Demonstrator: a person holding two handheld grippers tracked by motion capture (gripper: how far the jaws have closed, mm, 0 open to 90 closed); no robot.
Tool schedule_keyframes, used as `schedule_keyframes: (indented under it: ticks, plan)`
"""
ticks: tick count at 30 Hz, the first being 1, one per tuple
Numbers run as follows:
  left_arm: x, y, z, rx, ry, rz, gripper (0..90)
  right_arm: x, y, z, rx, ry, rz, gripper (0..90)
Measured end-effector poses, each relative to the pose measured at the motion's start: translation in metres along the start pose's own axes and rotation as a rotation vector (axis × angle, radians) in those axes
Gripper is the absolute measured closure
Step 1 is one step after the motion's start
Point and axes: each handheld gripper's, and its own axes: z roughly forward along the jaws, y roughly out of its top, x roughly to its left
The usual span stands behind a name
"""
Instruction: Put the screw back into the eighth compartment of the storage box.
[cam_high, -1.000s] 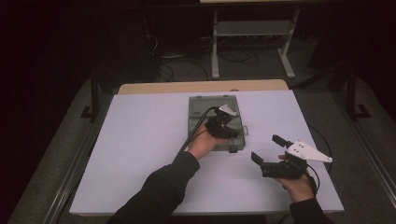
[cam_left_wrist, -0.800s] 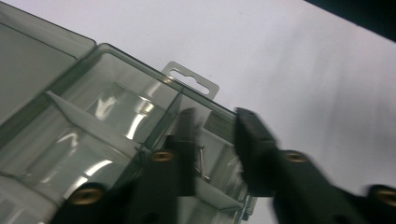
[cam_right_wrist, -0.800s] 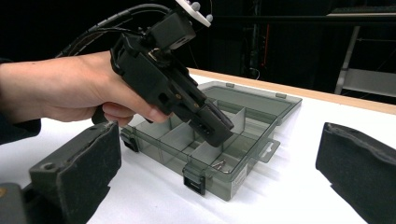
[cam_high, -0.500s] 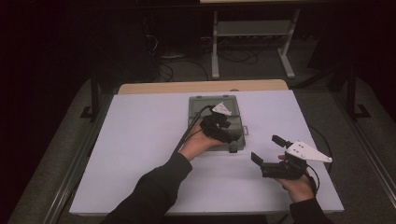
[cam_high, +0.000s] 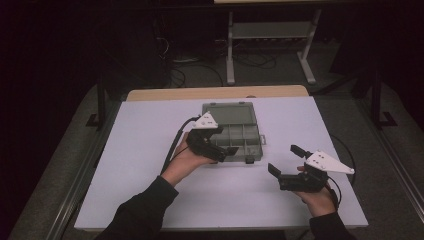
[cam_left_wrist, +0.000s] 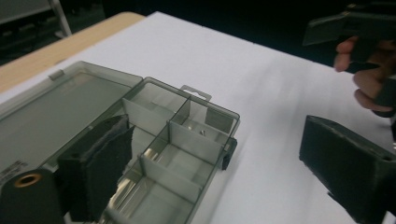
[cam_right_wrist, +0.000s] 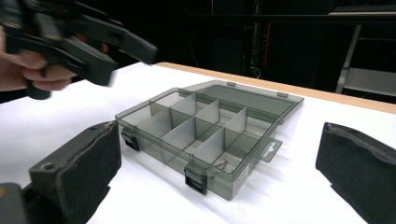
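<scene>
Left tool (cam_high: 231, 150) just opened, empty, over the open box (cam_high: 235, 131); right tool (cam_high: 284, 161) apart, empty, beside it.

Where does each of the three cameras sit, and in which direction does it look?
High view: above the person's side, looking forward and down on the table; both forearms and tongs show.
Left gripper view: on the left tongs, looking over the open organizer box; own jaws apart.
Right gripper view: on the right tongs, facing the box's latches; own jaws apart.
Shared: the box, and a small metal part in one compartment.
</scene>
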Motion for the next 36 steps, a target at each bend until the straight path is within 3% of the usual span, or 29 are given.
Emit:
schedule_keyframes:
  ticks: [7,11,17,20,25,31,36]
  plan:
    - [-0.005,-0.022,-0.039,-0.054,0.04,0.015,2.5,0.0,0.0,0.0,-0.001,0.0,0.002,0.0]
    - [-0.005,-0.039,-0.061,-0.104,0.048,-0.01,2.4,0.0,0.0,0.0,-0.001,-0.001,0.003,0.0]
    - [-0.003,-0.062,-0.098,-0.172,0.1,-0.025,2.5,0.0,0.0,0.0,-0.001,0.002,0.003,0.0]
    - [-0.003,-0.075,-0.114,-0.176,0.111,-0.037,2.4,0.0,0.0,0.0,-0.001,0.002,0.007,0.0]
    - [-0.002,-0.092,-0.138,-0.224,0.148,-0.055,2.4,0.0,0.0,0.0,-0.001,0.004,0.004,0.0]
    - [-0.002,-0.109,-0.16,-0.273,0.171,-0.08,1.2,0.0,-0.001,0.0,0.007,0.011,0.003,0.0]
    - [0.003,-0.123,-0.167,-0.292,0.177,-0.115,0.0,0.0,-0.001,0.0,0.007,0.01,0.005,0.0]
